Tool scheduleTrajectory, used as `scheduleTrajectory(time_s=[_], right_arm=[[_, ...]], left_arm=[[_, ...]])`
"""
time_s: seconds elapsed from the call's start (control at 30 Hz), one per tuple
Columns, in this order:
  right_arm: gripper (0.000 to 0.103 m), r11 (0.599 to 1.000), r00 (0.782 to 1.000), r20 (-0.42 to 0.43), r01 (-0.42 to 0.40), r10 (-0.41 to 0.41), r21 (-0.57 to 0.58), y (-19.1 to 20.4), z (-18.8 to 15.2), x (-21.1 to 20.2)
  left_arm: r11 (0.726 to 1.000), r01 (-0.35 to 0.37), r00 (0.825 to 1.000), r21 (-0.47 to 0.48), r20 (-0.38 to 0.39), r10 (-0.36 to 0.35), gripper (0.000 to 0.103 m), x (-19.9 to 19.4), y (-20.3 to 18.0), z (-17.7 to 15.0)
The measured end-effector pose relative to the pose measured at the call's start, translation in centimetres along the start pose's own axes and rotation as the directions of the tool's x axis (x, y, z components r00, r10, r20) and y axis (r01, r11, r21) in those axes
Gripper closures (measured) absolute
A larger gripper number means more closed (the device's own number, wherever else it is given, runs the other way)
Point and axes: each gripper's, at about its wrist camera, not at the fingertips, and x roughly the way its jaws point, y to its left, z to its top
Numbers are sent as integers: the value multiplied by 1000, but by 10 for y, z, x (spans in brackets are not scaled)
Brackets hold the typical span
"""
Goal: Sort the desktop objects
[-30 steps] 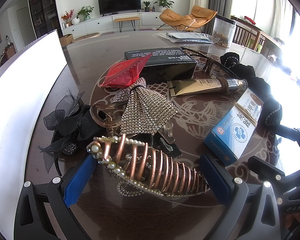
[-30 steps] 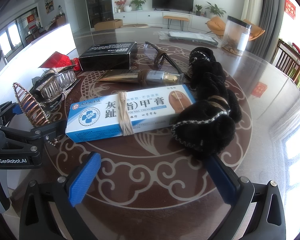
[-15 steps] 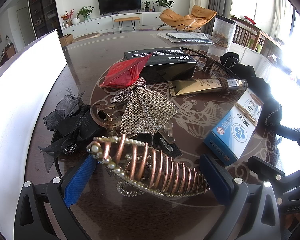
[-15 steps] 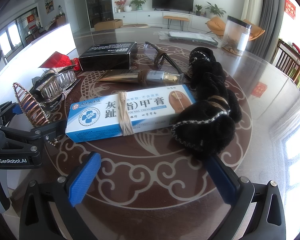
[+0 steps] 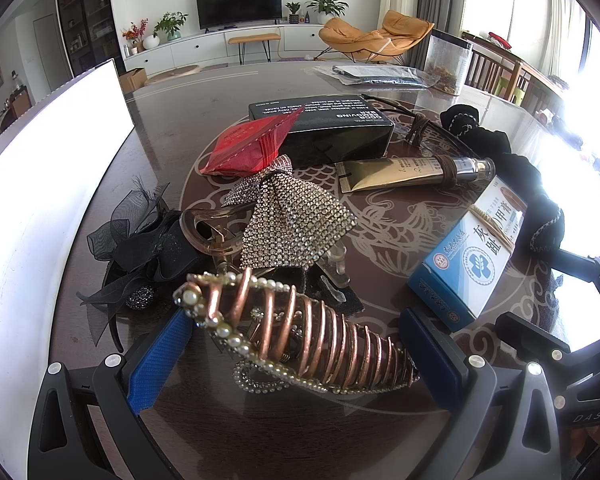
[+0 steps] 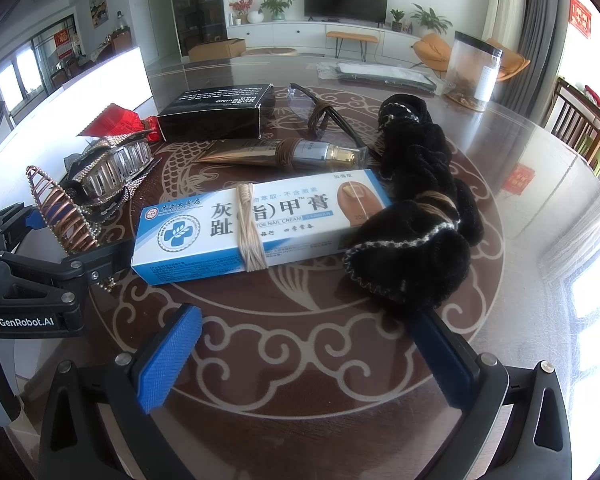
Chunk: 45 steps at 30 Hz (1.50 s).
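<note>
A copper spiral hair clip with pearls (image 5: 300, 336) lies between the open jaws of my left gripper (image 5: 296, 360), not clamped; it also shows in the right wrist view (image 6: 60, 216). A rhinestone bow clip (image 5: 292, 220), a black mesh bow (image 5: 140, 248), a red packet (image 5: 252, 144), a black box (image 5: 324, 128), a gold tube (image 5: 412, 168) and a blue-white nail cream box (image 6: 256, 224) lie on the round table. My right gripper (image 6: 300, 356) is open and empty, just short of the cream box and the black scrunchies (image 6: 416, 240).
Glasses (image 6: 324, 116) lie behind the tube. A clear jar (image 6: 474, 72) and a flat plastic package (image 6: 380, 74) sit at the far side. A white board (image 5: 40, 200) stands along the left table edge. The left gripper's body (image 6: 32, 280) is at the right view's left.
</note>
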Motion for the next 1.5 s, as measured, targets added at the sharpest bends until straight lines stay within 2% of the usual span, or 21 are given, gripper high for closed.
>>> scheduleTrajectory(time_s=[0.7,0.73,0.8,0.9,0.93,1.0,1.07,1.13,1.23,1.3,1.37,1.4,1.5], right_arm=[[0,999,999,13,-30,30,22,-7,-1,-4],[0,999,999,18,-44,43,28,-8,-1,-5],[0,991,992,44,-121,119,50,-14,-3,-9],[0,960,966,100,-249,237,129,-31,-7,-14],[0,951,960,113,-270,255,150,-35,-8,-16],[0,949,961,97,-271,258,164,-34,-3,-16],[0,943,958,71,-288,279,168,-31,10,-15],[0,924,952,63,-307,301,226,-30,28,-11],[0,891,958,23,-274,286,361,-30,51,4],[0,888,965,-11,-238,263,393,-21,62,16],[0,916,971,-81,-181,224,357,-5,70,30],[0,941,981,-91,-138,173,308,5,71,31],[0,981,991,-94,-79,97,180,27,62,30]], left_arm=[[1000,-12,1000,-18,-17,12,0,-4,0,-5],[999,-23,999,-32,-23,23,0,-9,1,-11],[998,-34,999,-45,-21,34,0,-20,2,-27],[997,-48,999,-63,-16,47,0,-33,5,-46],[997,-49,999,-64,-15,48,0,-35,6,-50],[997,-48,999,-63,-18,47,0,-37,6,-53],[996,-50,999,-67,-21,49,0,-38,7,-53],[996,-53,998,-71,-25,51,0,-39,7,-54],[995,-55,998,-78,-34,52,0,-40,9,-55],[994,-58,998,-97,-39,54,0,-42,12,-55],[990,-47,998,-131,-37,42,0,-44,18,-56],[987,-35,999,-155,-33,31,0,-46,22,-57],[966,29,999,-257,-5,-31,0,-53,39,-59]])
